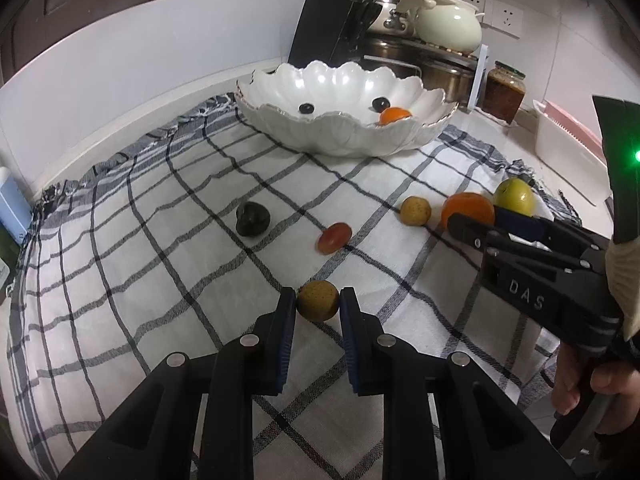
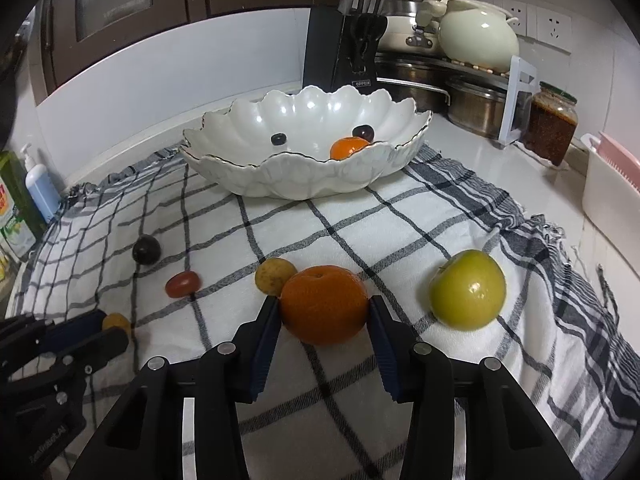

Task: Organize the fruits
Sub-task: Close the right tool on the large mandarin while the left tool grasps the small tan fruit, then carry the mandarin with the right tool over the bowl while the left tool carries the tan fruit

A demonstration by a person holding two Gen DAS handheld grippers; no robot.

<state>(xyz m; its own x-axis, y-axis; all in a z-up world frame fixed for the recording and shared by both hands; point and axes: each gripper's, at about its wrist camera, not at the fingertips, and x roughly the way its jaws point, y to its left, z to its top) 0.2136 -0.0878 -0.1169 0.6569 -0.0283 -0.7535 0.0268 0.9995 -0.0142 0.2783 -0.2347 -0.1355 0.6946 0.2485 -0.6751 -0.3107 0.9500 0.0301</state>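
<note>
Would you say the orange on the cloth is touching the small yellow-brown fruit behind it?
Cannot tell: in the right wrist view the orange overlaps the small yellow-brown fruit; the left wrist view suggests a gap.

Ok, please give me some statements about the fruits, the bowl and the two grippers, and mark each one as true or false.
1. The white bowl holds a small orange and two dark round fruits. True.
2. The left gripper is closed on the green apple. False: its pads are on a small yellow-brown fruit; the green apple lies untouched on the checked cloth.
3. The right gripper has the large orange between its fingers. True.
4. The red fruit is inside the bowl. False: it lies on the cloth.
5. A dark fruit lies on the cloth. True.
</note>
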